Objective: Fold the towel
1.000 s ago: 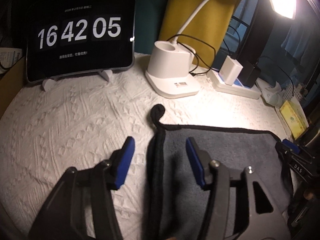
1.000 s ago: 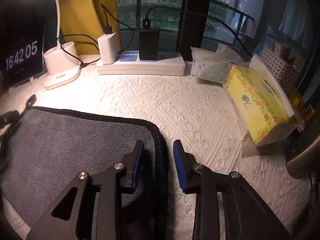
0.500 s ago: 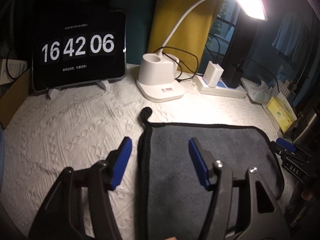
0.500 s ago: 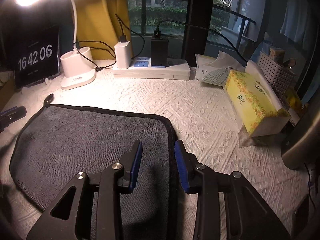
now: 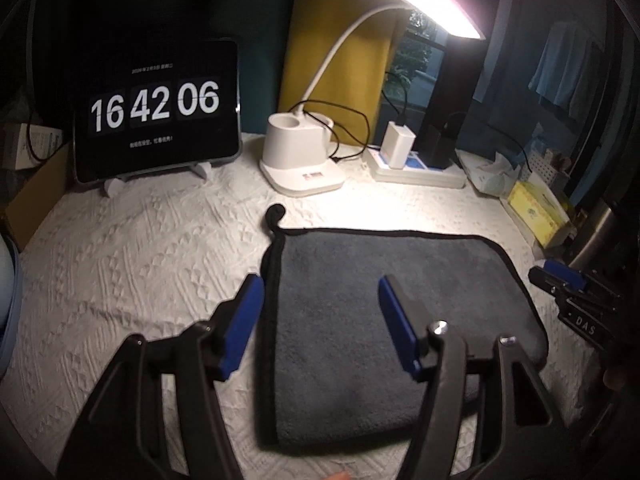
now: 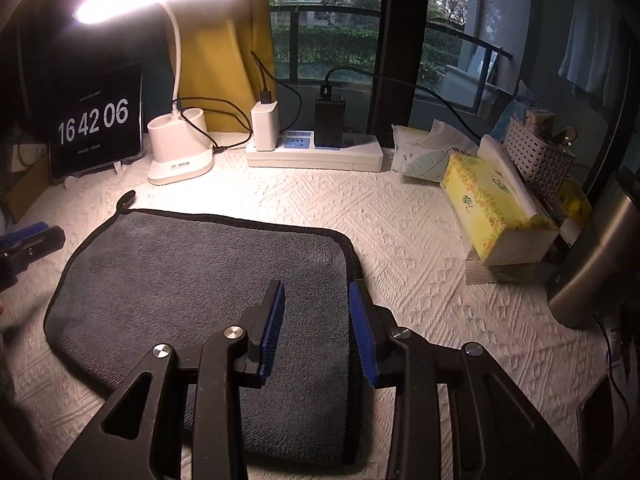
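Towel (image 5: 384,304) lies flat on the bench (image 5: 120,264), its hanging loop (image 5: 275,216) toward the lamp (image 5: 300,160). Left gripper (image 5: 320,320) hovers over its left edge, fingers spread wide and empty; right gripper (image 6: 316,328) hovers over its right edge, fingers parted, holding nothing.

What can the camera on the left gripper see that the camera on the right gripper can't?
Only the left wrist view shows the left gripper up close, open over the towel's left edge, and the lamp head's rectangular shape.

Only the right wrist view shows the right gripper up close, open over the towel's right edge, plus the buildings and trees outside the window.

Both show the grey towel lying flat, the clock tablet, the white lamp base, the power strip and the yellow tissue box.
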The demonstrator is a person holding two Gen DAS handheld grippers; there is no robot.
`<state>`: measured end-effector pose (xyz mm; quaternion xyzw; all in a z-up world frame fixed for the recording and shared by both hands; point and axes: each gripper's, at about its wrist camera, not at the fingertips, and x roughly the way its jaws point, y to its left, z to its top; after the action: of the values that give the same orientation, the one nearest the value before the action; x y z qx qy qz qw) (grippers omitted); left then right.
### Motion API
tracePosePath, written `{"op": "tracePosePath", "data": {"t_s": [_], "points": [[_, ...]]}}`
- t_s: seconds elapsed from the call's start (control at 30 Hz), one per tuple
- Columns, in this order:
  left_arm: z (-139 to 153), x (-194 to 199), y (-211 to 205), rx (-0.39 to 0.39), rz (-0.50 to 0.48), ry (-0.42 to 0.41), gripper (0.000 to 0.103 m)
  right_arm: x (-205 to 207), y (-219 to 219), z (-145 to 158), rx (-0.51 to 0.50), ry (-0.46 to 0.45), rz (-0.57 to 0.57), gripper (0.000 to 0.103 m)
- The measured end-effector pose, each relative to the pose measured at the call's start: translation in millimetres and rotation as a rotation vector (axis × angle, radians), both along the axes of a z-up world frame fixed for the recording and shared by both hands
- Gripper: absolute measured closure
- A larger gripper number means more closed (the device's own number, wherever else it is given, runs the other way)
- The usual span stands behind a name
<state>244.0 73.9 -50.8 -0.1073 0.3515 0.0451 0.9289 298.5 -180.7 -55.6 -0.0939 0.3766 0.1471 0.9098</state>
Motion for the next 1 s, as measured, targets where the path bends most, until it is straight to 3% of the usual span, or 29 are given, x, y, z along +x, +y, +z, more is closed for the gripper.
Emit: {"op": "tracePosePath", "data": {"t_s": [0.33, 0.5, 0.6, 1.0], "points": [[8.1, -25.2, -7.9, 0.001, -0.023, -0.025, 0.031, -26.2, -5.3, 10.3, 0.009, -0.022, -0.004, 0.067], [12.7, -39.3, -12.2, -0.007, -0.038, -0.046, 0.016, -38.8, -8.1, 12.7, 0.022, -0.024, -0.009, 0.064], [14.0, -46.2, -13.4, -0.006, -0.041, -0.054, 0.014, -45.9, -9.9, 14.7, 0.032, -0.026, -0.006, 0.054], [16.7, -73.4, -25.8, 0.009, -0.087, -0.080, 0.009, -71.6, -14.1, 20.1, 0.048, -0.040, -0.003, 0.049]]}}
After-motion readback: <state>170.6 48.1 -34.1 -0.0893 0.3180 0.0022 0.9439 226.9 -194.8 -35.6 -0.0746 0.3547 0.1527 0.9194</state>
